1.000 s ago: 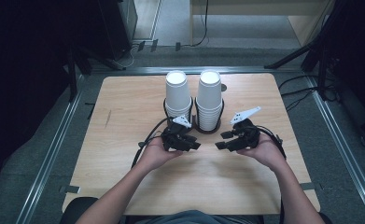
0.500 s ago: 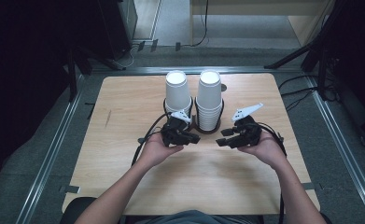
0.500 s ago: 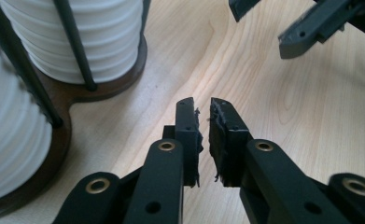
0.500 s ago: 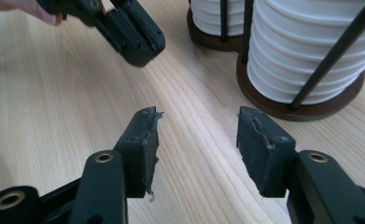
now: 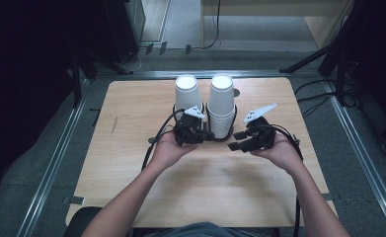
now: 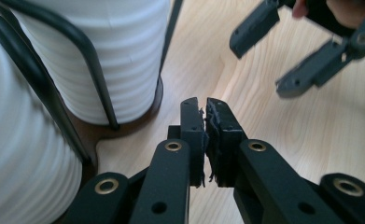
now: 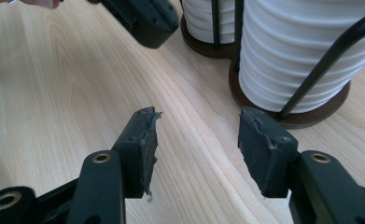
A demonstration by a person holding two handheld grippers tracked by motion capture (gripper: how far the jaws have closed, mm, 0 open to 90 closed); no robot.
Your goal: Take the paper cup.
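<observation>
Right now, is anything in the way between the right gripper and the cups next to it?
Nothing loose: only bare table lies between the right gripper and the nearer cup stack. But a black wire bar of the holder slants across the stack's near side.

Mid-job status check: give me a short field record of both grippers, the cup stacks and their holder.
left gripper: jaws have just been closing, now shut, nothing between them
right gripper: jaws apart, empty, over bare wood
left stack of white paper cups: upright in holder
right stack of white paper cups: upright in holder
black wire holder with brown round bases: stands around both stacks
light wooden table: bears the holder
contact: neither gripper holds a cup
</observation>
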